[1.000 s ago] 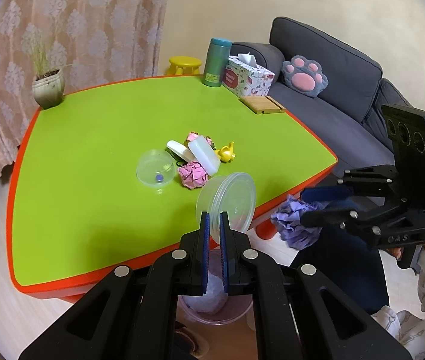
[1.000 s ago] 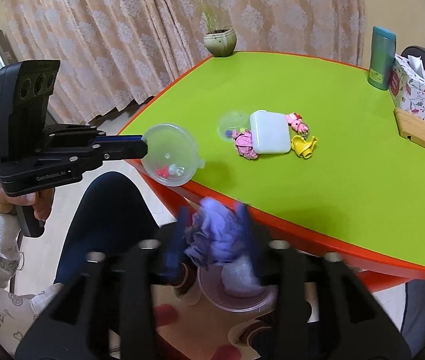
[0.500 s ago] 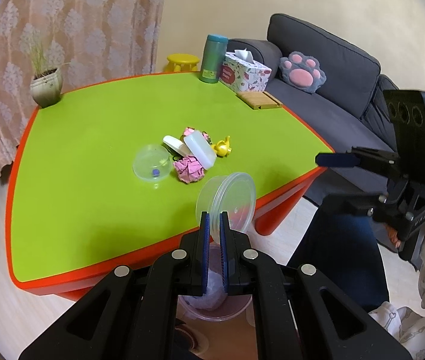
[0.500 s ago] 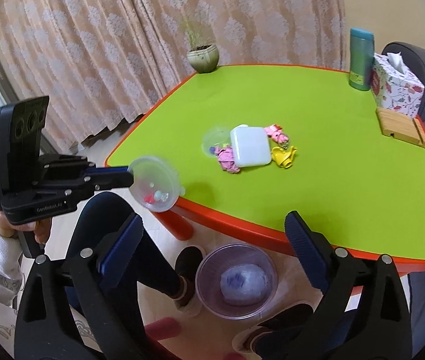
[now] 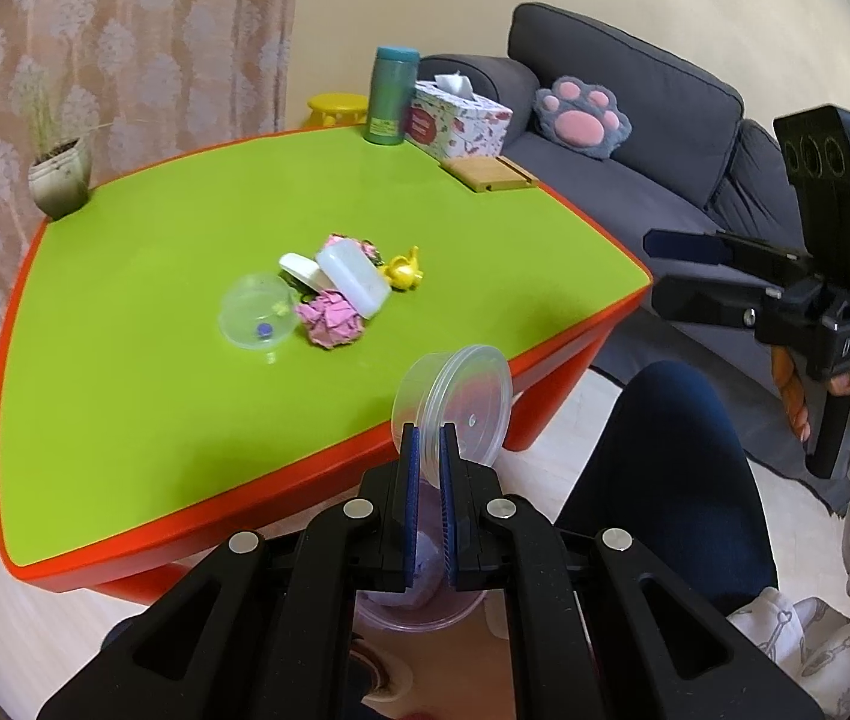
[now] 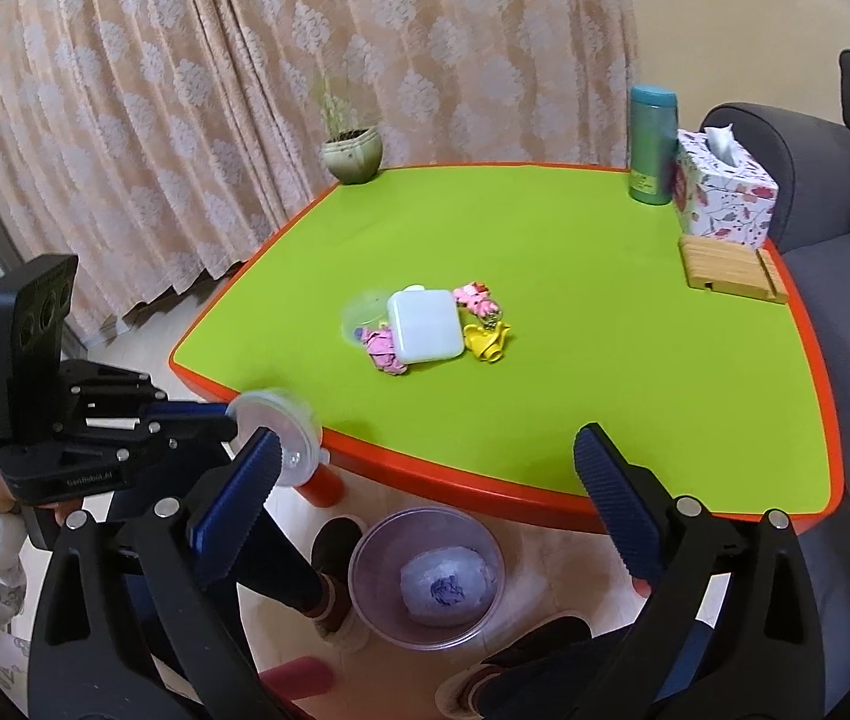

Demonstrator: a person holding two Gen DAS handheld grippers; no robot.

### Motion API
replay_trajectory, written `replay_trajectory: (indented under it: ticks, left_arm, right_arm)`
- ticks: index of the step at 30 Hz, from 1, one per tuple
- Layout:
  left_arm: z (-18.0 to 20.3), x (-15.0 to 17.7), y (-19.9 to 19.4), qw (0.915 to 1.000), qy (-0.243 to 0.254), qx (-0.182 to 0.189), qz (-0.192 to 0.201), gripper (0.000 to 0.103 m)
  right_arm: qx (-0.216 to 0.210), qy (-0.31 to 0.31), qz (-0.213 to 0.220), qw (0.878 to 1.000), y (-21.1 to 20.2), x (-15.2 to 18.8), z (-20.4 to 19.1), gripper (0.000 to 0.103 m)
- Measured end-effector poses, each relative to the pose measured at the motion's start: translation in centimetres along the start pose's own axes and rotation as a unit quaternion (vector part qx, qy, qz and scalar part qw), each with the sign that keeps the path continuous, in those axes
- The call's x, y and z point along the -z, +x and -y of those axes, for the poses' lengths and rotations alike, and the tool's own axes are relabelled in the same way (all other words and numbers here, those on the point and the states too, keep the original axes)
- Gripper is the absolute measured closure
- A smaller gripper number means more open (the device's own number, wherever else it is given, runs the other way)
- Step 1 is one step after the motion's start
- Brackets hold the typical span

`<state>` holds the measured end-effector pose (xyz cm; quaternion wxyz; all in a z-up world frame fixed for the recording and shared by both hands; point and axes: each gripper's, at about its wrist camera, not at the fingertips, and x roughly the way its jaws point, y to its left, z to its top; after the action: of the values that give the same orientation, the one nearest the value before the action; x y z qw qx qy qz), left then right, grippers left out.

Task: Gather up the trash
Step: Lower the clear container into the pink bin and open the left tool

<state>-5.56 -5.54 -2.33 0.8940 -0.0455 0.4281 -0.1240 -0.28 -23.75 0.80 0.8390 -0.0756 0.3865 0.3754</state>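
My left gripper (image 5: pixel 430 438) is shut on the rim of a clear plastic cup (image 5: pixel 455 408), held off the table's near edge above the floor. The cup also shows in the right wrist view (image 6: pixel 275 438). My right gripper (image 6: pixel 425 462) is open and empty above a clear trash bowl (image 6: pixel 428 579) on the floor; a purple paper wad (image 6: pixel 446 585) lies in the bowl. On the green table (image 5: pixel 143 372) lie a pink paper wad (image 5: pixel 332 318), a clear lid (image 5: pixel 257 312), a white box (image 5: pixel 353 279) and a yellow scrap (image 5: pixel 402 269).
A plant pot (image 5: pixel 60 179), a teal bottle (image 5: pixel 386 95), a tissue box (image 5: pixel 461 120) and a wooden stand (image 5: pixel 494 174) stand at the table's far side. A grey sofa (image 5: pixel 635 120) is to the right. The person's legs (image 5: pixel 665 468) are beside the bowl.
My right gripper opened and let the purple wad drop into the bowl, then drew back and up. My left gripper kept holding the cup with little movement.
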Motion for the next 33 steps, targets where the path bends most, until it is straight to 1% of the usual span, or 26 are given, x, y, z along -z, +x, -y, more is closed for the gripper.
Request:
replay_trajectory:
  ticks: [7, 10, 11, 12, 13, 14, 15, 22, 33]
  left_arm:
    - [1.0, 0.1, 0.1, 0.9998, 0.015, 0.004, -0.009, 0.096]
    - [1.3, 0.1, 0.3, 0.9997, 0.021, 0.004, -0.013, 0.090]
    - [1.4, 0.1, 0.3, 0.9997, 0.022, 0.002, -0.014, 0.073]
    - [1.3, 0.2, 0.4, 0.9997, 0.020, -0.002, -0.011, 0.041]
    - [1.2, 0.2, 0.3, 0.9998, 0.017, 0.000, -0.006, 0.029]
    - [1.1, 0.2, 0.1, 0.9999, 0.011, 0.000, 0.004, 0.013]
    - [0.9, 0.1, -0.1, 0.9999, 0.007, -0.005, 0.012, 0.012]
    - [-0.2, -0.1, -0.4, 0.9994, -0.013, -0.024, 0.020, 0.008]
    - [-1.4, -0.4, -1.0, 0.9980, -0.034, -0.039, 0.037, 0.008]
  right_arm:
    - [-0.001, 0.008, 0.008, 1.000, -0.7, 0.1, 0.5, 0.007]
    - [-0.002, 0.010, 0.011, 1.000, -0.9, 0.1, 0.6, 0.006]
    - [-0.002, 0.010, 0.012, 1.000, -0.9, 0.0, 0.6, 0.006]
    - [-0.002, 0.011, 0.012, 1.000, -0.8, 0.0, 0.7, 0.006]
    - [-0.001, 0.011, 0.012, 1.000, -0.8, 0.0, 0.7, 0.006]
    - [-0.001, 0.011, 0.012, 1.000, -0.8, 0.0, 0.7, 0.006]
    - [-0.001, 0.011, 0.011, 1.000, -0.8, 0.0, 0.7, 0.006]
    - [-0.002, 0.009, 0.006, 1.000, -0.3, 0.0, 0.6, 0.005]
    - [-0.006, 0.006, 0.000, 1.000, 0.7, -0.3, 0.1, 0.004]
